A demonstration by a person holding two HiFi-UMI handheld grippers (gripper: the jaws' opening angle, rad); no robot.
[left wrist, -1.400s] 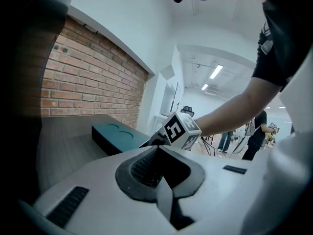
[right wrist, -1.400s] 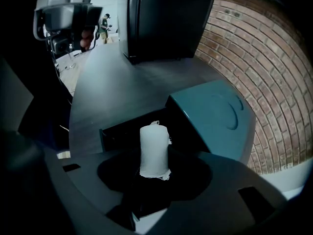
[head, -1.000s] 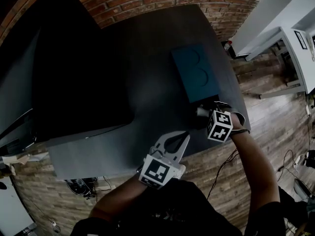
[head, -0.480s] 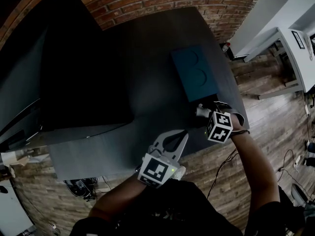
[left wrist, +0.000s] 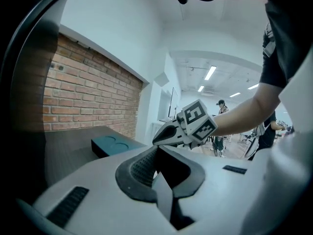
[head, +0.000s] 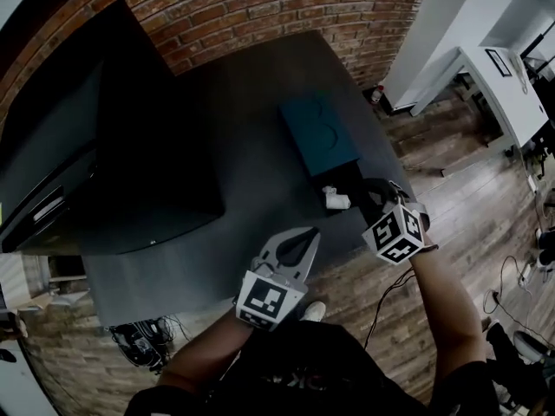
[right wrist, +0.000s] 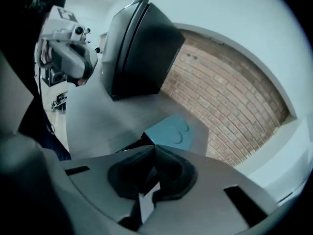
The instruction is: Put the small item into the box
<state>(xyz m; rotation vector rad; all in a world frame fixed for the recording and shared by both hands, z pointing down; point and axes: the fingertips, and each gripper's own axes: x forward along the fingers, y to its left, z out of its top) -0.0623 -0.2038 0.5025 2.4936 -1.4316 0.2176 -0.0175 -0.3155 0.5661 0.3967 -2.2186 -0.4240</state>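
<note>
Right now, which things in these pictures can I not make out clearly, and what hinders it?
Small white item: too small in the head view to identify; not seen in either gripper view.
Teal box: no opening shows; its near end lies in dark shadow in the head view.
Big black object: cut off by the head view's left edge.

Counts:
- 2 grippers: left gripper (head: 310, 232), right gripper (head: 375, 196).
- 2 marker cubes, one per gripper: left cube (head: 264, 300), right cube (head: 396, 232).
- 1 teal box (head: 319, 134).
- 1 small white item (head: 335, 200).
- 1 dark table (head: 243, 102).
- 1 big black screen (head: 113, 163).
- 1 brick wall (head: 260, 7).
- 1 white desk (head: 499, 85), off to the side.
</note>
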